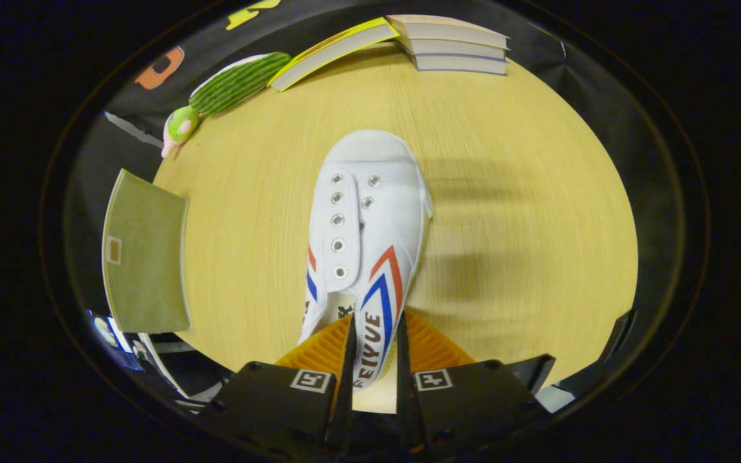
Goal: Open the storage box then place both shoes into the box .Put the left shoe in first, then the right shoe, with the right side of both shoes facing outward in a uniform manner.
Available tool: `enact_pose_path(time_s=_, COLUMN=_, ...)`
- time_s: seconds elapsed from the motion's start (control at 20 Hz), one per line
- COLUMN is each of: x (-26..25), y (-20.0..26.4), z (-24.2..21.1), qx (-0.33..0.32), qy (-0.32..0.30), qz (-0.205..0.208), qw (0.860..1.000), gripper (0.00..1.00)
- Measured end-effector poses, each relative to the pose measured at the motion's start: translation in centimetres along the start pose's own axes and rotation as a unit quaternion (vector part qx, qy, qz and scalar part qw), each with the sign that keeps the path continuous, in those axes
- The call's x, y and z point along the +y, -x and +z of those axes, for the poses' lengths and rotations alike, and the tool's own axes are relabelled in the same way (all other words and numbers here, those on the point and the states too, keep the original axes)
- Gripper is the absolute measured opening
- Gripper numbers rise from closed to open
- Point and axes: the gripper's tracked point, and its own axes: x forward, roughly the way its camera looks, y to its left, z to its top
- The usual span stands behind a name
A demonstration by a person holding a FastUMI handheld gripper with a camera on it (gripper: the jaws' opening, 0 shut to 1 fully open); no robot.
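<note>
White canvas sneaker [365,238] front and centre, toe pointing away from the camera, heel end right down between the gripper's fingers. It carries red and blue chevron stripes on its side panel, 2 rows of metal eyelets and no laces threaded. The gripper [374,350] is clamped narrow on the shoe's side wall near the collar, both orange ribbed fingers [319,350] pressing the canvas from either side, so the claw has this shoe in hand. The sneaker sits over the light wooden table [525,212]; whether its sole touches the wood I cannot tell, though a soft shadow falls to the shoe's right.

Off to the left, well apart from the shoe, an olive-green fabric panel [145,257] rises at the table's edge. Beyond the toe, at the far edge, a green striped plush toy [229,87] lies beside a yellow-covered book [332,51] leaning on a stack of 3 books [454,45].
</note>
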Motion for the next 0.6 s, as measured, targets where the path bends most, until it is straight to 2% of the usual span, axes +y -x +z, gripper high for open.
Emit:
enact_pose_path(time_s=0.05, x=-0.2, y=0.1, z=0.2, qx=-0.003, qy=-0.009, qz=0.006, qw=1.0, gripper=0.24)
enact_pose_path(time_s=0.15, x=0.3, y=0.1, z=0.0, qx=0.001, qy=-0.046, qz=0.033, qw=0.998, gripper=0.16)
enact_pose_path(time_s=0.25, x=1.3, y=0.6, z=-0.1, qx=0.002, qy=-0.086, qz=0.068, qw=0.994, gripper=0.11)
enact_pose_path(time_s=0.45, x=3.2, y=3.1, z=-0.2, qx=-0.019, qy=-0.11, qz=0.103, qw=0.988, gripper=0.08)
enact_pose_path(time_s=0.6, x=7.2, y=6.5, z=-0.6, qx=-0.048, qy=-0.113, qz=0.145, qw=0.982, gripper=0.08)
